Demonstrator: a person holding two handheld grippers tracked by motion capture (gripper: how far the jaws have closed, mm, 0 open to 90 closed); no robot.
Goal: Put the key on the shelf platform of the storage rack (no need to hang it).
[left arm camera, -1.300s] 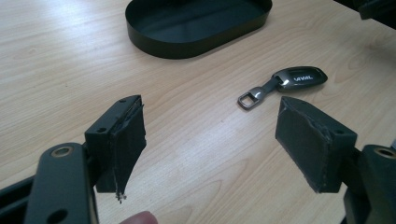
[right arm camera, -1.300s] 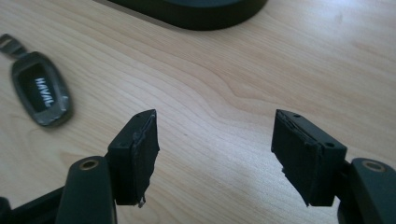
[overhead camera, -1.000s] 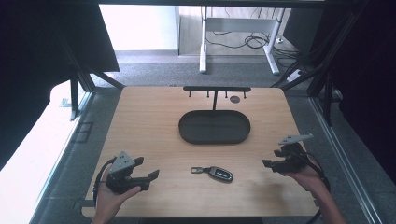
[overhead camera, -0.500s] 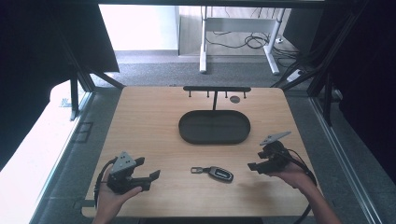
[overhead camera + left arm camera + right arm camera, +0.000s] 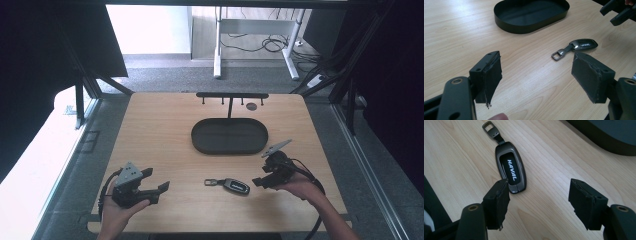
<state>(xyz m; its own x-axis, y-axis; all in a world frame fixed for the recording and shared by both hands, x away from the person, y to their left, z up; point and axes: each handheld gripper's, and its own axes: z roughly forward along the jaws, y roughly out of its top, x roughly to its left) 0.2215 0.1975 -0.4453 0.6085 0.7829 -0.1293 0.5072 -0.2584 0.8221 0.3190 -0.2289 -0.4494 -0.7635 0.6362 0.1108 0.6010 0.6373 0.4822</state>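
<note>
The key fob [image 5: 236, 186] is lying flat on the wooden table [image 5: 160, 145], low and centre in the high view. The right gripper [image 5: 256, 182] is hovering just to its right, jaws spread apart and empty. The left gripper [image 5: 159, 182] is sitting at the lower left, jaws wide apart, nothing between them.

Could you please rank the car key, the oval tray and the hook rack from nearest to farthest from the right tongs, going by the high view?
1. Car key, just beside the right tongs, toward the table's middle.
2. Oval tray, farther up the table.
3. Hook rack, behind the tray at the far edge.
</note>
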